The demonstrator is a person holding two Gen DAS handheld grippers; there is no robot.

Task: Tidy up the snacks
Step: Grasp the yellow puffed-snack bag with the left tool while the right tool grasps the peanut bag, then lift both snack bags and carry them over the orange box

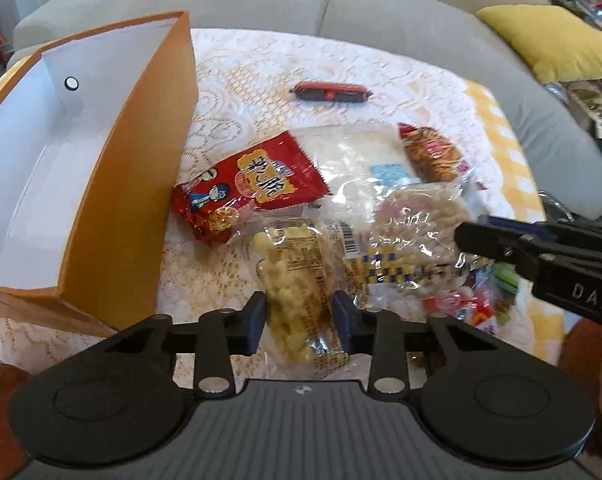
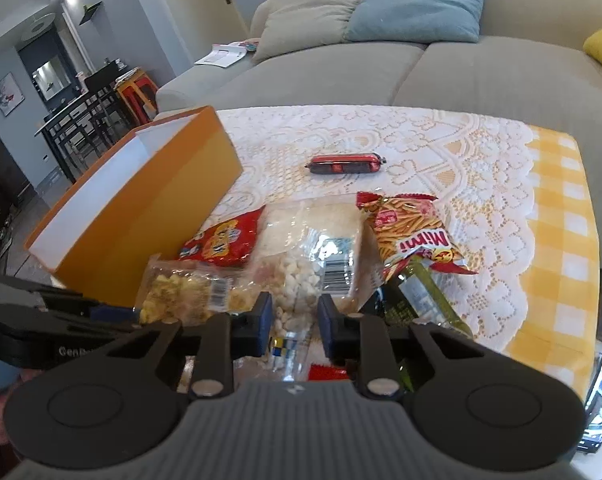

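Observation:
An open orange box (image 1: 113, 184) with a white inside stands at the table's left; it also shows in the right wrist view (image 2: 149, 216). A heap of snack bags lies beside it. My left gripper (image 1: 299, 320) is shut on a clear bag of yellow puffs (image 1: 297, 280), also seen in the right wrist view (image 2: 189, 296). My right gripper (image 2: 291, 324) has its jaws around a clear bag of white puffs (image 2: 297, 280) and looks shut on it. A red bag (image 1: 249, 188), a Mimi stick bag (image 2: 413, 236) and a red sausage (image 1: 331, 92) lie nearby.
The table has a white lace cloth (image 2: 441, 152) over yellow checks. A grey sofa (image 2: 421, 76) with a yellow cushion (image 1: 549, 40) stands behind it. A phone (image 2: 601, 396) lies at the table's right edge. Chairs stand far left.

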